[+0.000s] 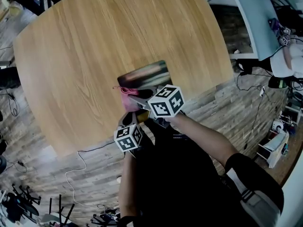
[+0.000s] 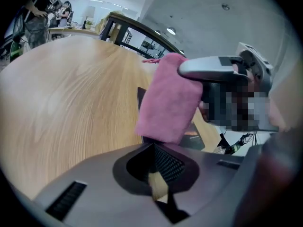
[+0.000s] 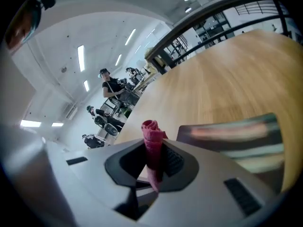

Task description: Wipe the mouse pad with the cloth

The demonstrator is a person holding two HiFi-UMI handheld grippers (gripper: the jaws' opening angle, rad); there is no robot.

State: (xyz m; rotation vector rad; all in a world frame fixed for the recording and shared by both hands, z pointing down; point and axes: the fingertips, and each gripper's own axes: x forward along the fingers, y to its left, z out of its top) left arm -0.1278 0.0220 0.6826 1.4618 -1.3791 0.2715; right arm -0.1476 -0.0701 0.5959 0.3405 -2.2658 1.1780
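We find that only the left gripper view shows the cloth (image 2: 169,103) hanging flat, in front of the mouse pad (image 2: 201,141) on the table (image 2: 71,103). The right gripper (image 3: 154,150) is clamped on the cloth's bunched edge. The left gripper (image 2: 158,176) has its jaws together and holds nothing.

Seen from my head camera, a rounded wooden table (image 1: 94,46) fills the frame, with a dark mouse pad (image 1: 147,73) lying close to its near edge. My right gripper (image 1: 137,98), marker cube uppermost, reaches in from the right with a bunched pink cloth (image 1: 126,98) at its tip, by the pad's near left corner. My left gripper (image 1: 128,119) sits just below it at the table's near edge, pointing toward the cloth. A thin white cable (image 1: 75,171) trails across the plank floor (image 1: 227,112), and a pale blue tabletop (image 1: 251,18) stands at upper right.
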